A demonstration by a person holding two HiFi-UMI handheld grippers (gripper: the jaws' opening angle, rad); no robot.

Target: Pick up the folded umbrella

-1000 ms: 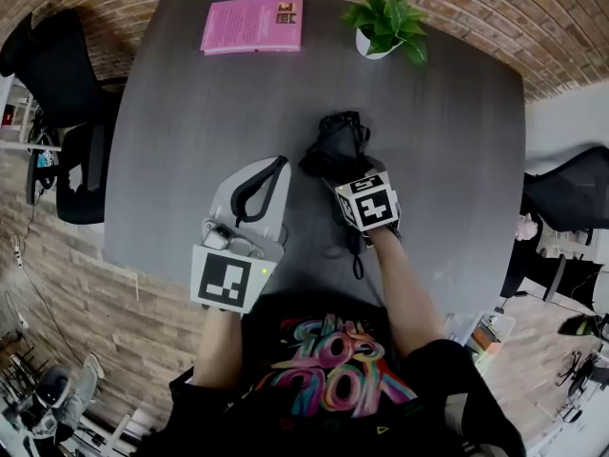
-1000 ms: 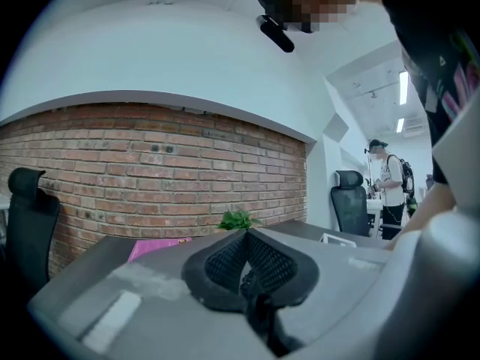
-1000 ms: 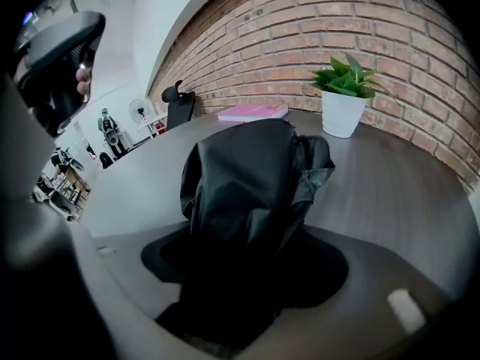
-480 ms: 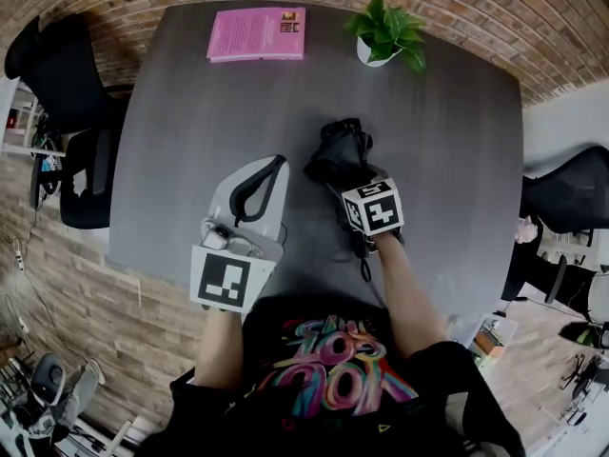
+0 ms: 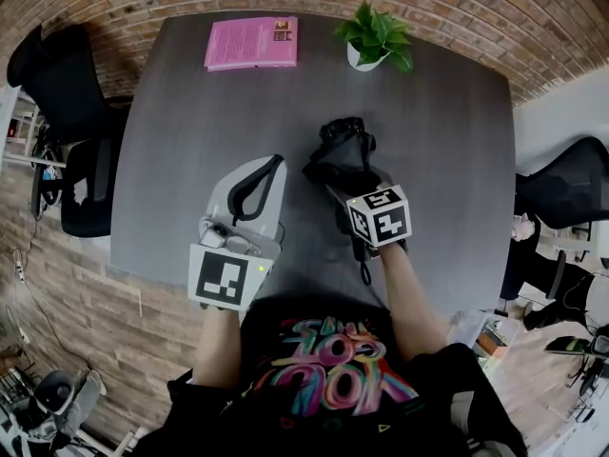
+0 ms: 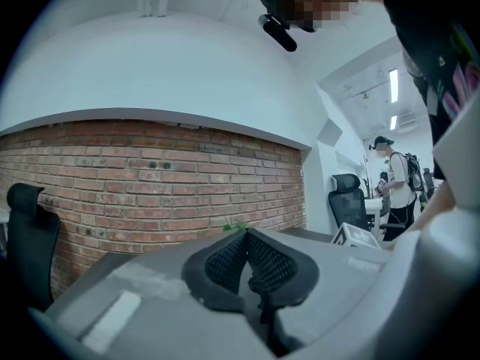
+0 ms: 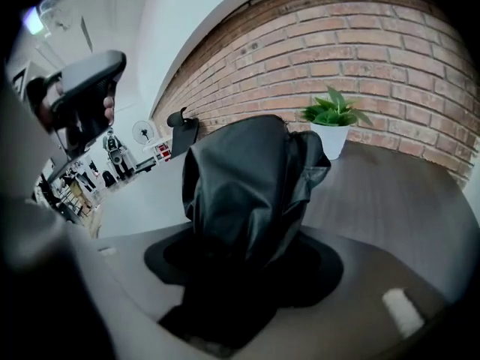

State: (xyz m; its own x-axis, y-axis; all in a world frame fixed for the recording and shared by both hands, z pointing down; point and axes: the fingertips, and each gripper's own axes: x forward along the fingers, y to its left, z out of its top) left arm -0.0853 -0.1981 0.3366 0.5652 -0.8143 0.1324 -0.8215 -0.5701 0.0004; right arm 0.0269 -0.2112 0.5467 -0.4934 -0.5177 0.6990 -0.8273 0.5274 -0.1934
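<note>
**Pick-up in hand: the umbrella is in the right gripper's grasp**

The right gripper has just been closing its jaws and clamps the folded black fabric umbrella over the middle of the dark grey wooden table. The left gripper hangs beside it, pinched closed on nothing. The next move, I'd say, is a steady lift.

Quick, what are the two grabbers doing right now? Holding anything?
Left gripper: closed, nothing in it.
Right gripper: jaws have just been closing, now gripping the folded umbrella.
</note>
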